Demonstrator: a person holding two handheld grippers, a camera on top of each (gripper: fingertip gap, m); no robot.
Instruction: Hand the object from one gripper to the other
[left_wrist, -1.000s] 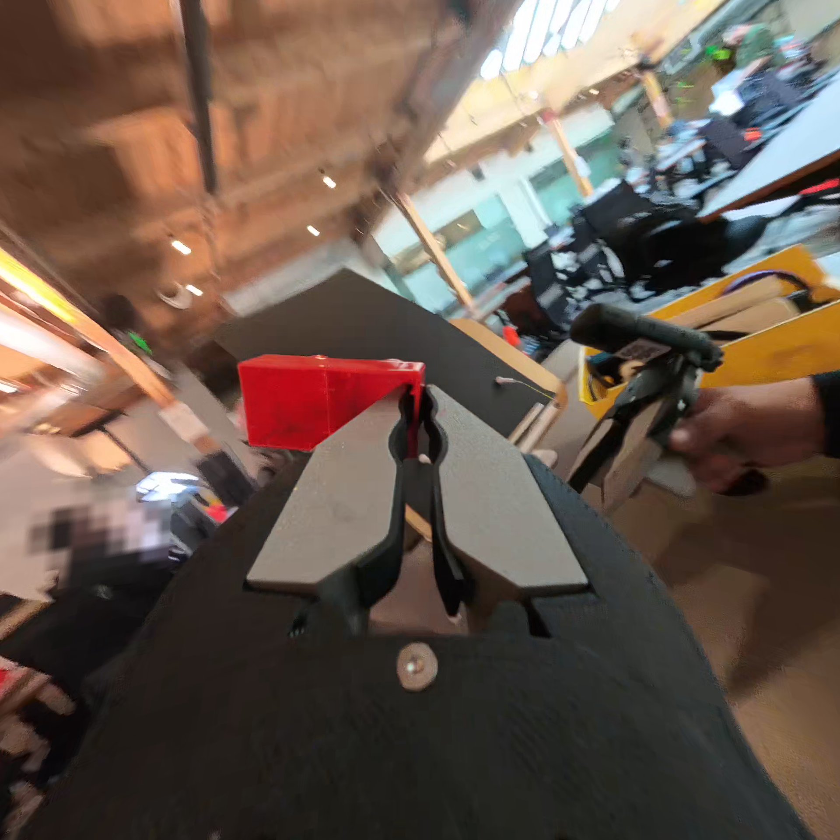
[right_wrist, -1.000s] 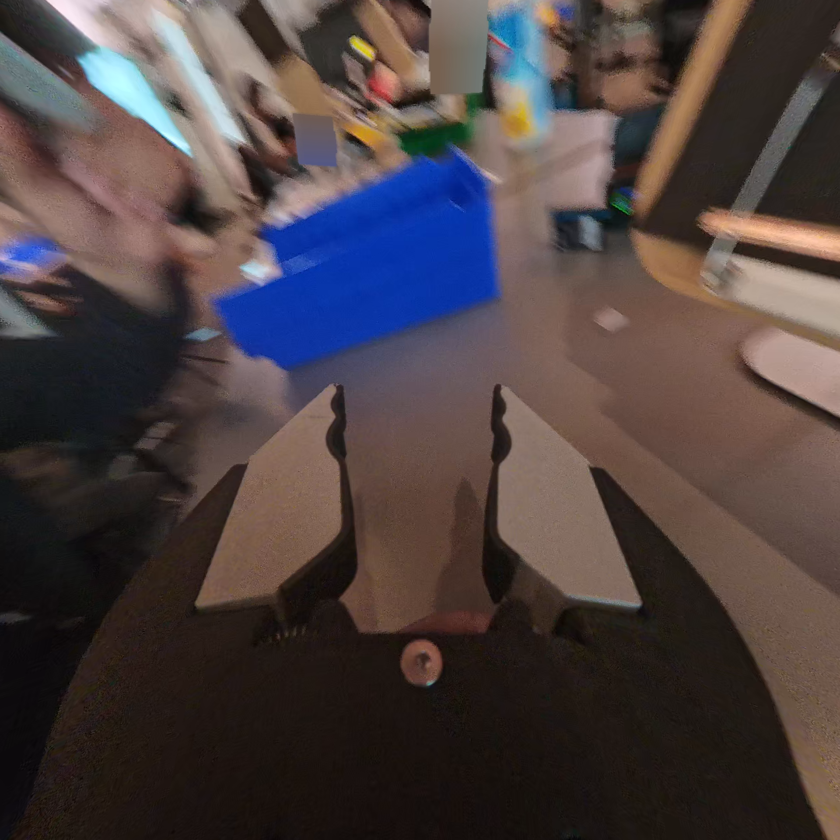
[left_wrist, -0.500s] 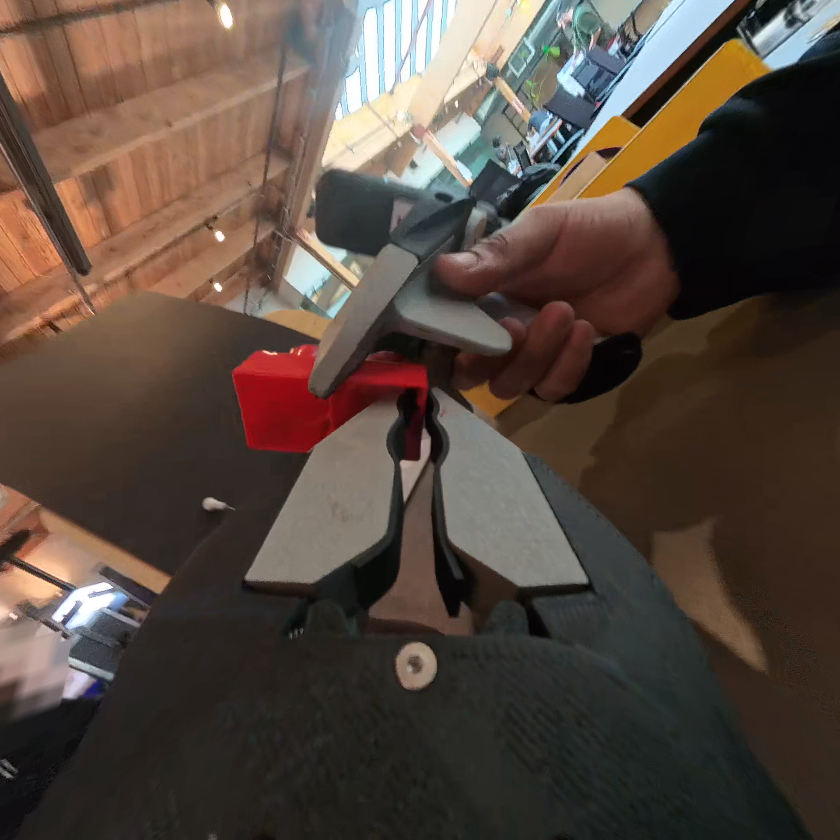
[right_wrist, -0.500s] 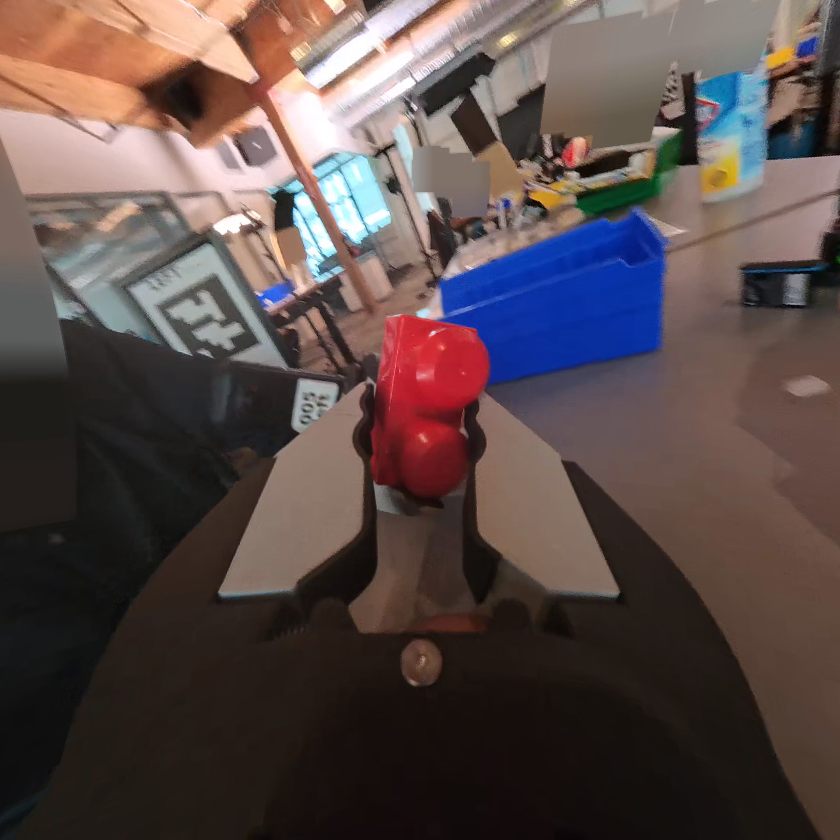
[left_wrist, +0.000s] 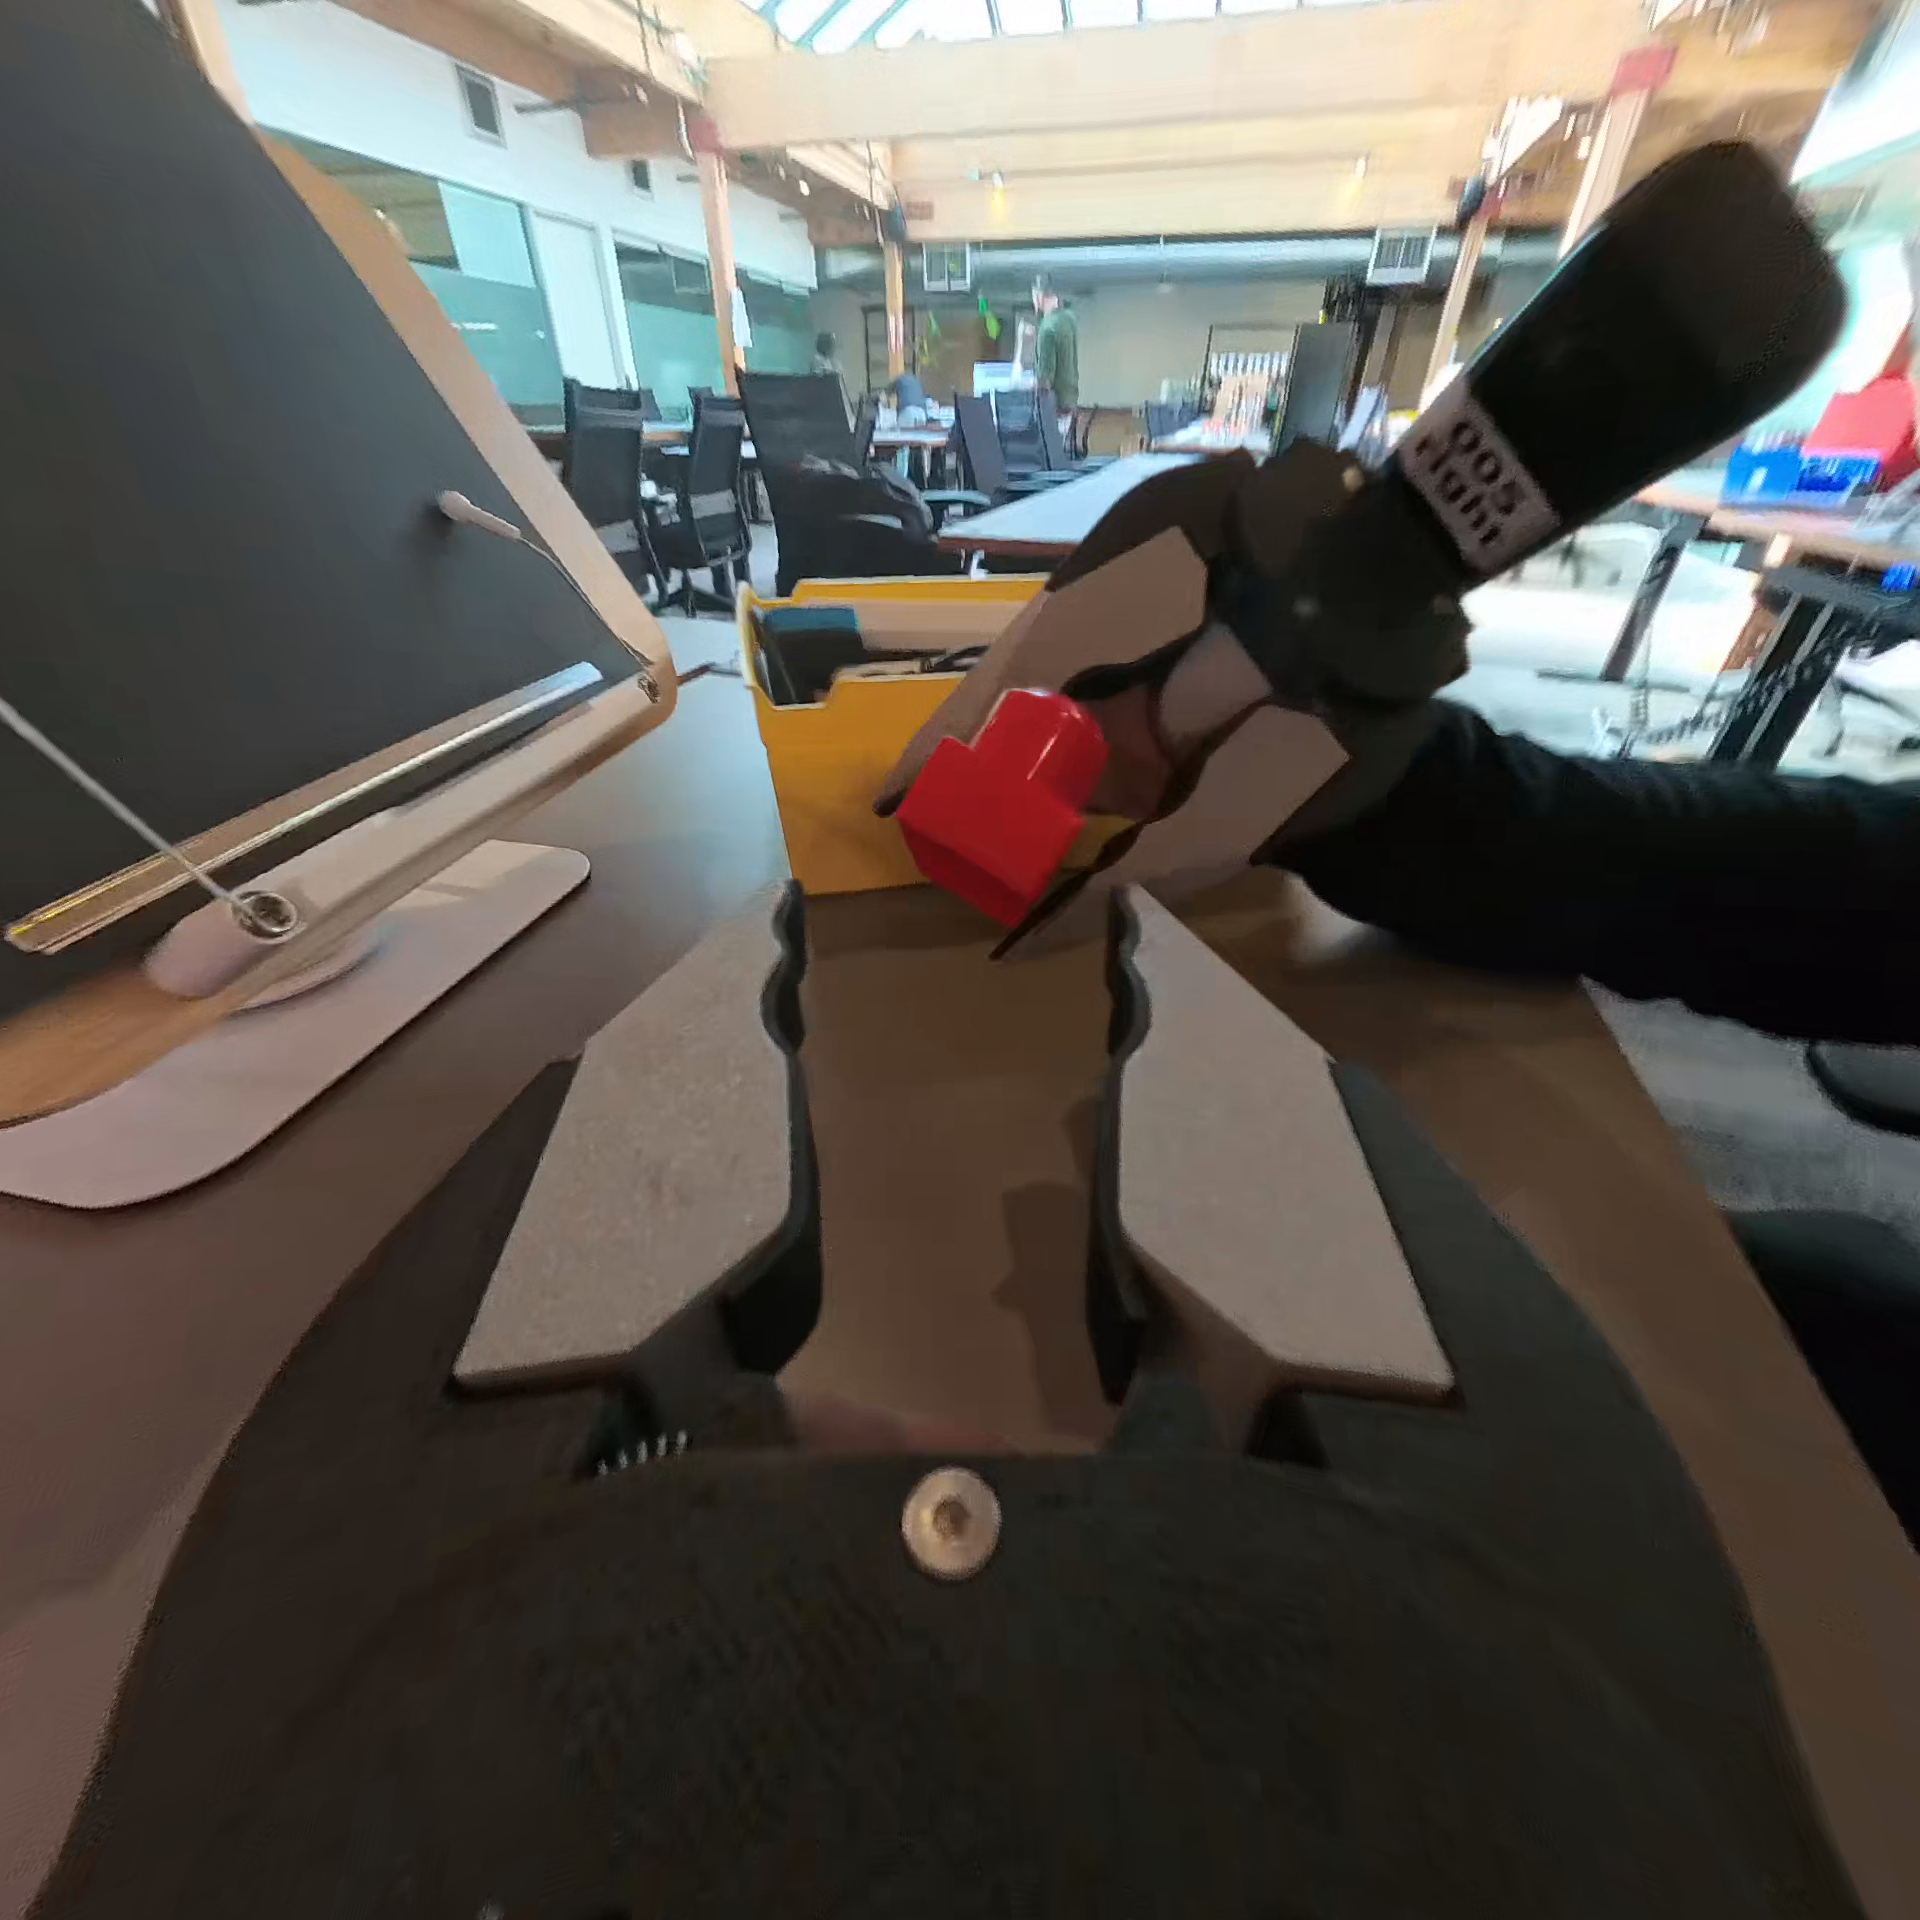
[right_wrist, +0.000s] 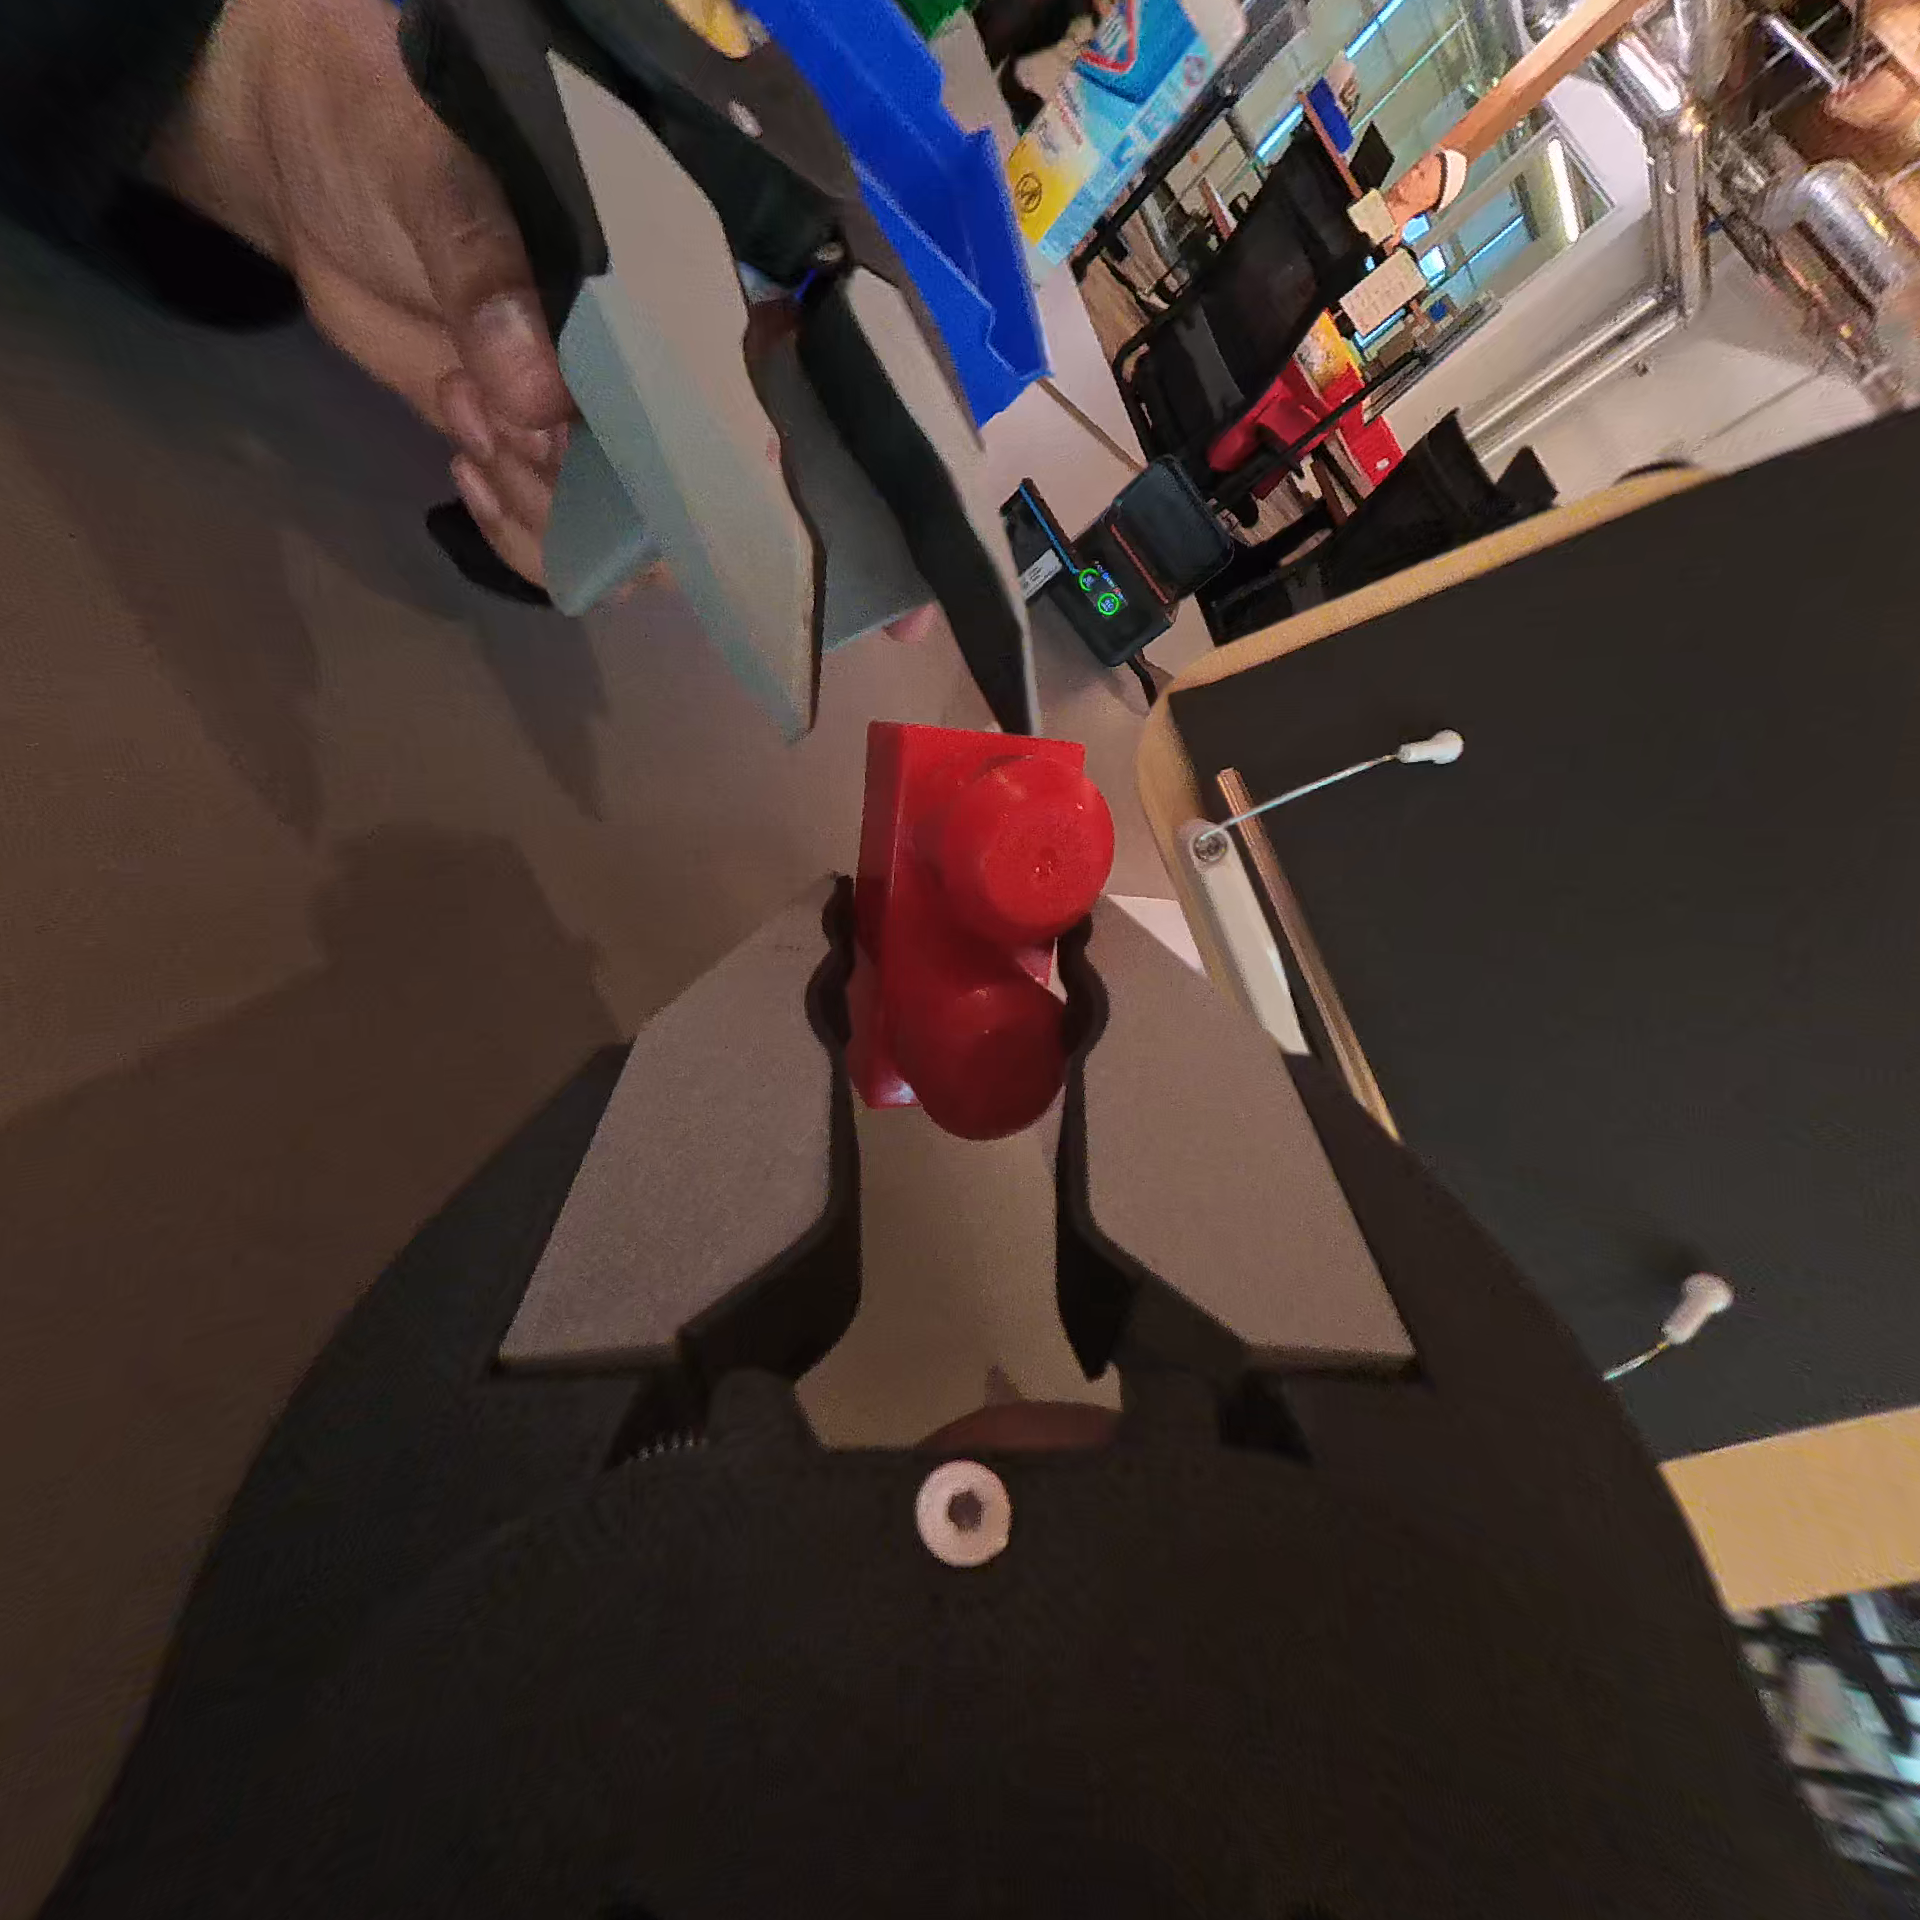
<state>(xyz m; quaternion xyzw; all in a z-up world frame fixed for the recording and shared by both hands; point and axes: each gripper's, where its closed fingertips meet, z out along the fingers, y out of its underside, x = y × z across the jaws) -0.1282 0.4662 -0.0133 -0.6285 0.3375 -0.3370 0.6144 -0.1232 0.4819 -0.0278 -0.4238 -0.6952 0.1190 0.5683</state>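
My right gripper (right_wrist: 958, 951) is shut on a red toy brick (right_wrist: 971, 935) with two round studs; both pads press its sides. The same brick shows in the left wrist view (left_wrist: 1003, 810), held by the right gripper (left_wrist: 1143, 748) just beyond my left fingertips. My left gripper (left_wrist: 956, 935) is open and empty, its jaws wide apart above the brown table (left_wrist: 935, 1091). In the right wrist view the left gripper (right_wrist: 831, 582) stands open just past the brick, apart from it.
A yellow bin (left_wrist: 831, 769) stands behind the brick. A black tilted board on a white base (left_wrist: 260, 520) is at the left; it also shows in the right wrist view (right_wrist: 1558, 831). A blue bin (right_wrist: 935, 208) and a small black device (right_wrist: 1122, 561) lie farther off. My two grippers' fingertips are within a few centimetres of each other.
The right gripper closed on the red brick while the left still pinched it. The left gripper has since opened and let go, and the two grippers have drawn slightly apart.
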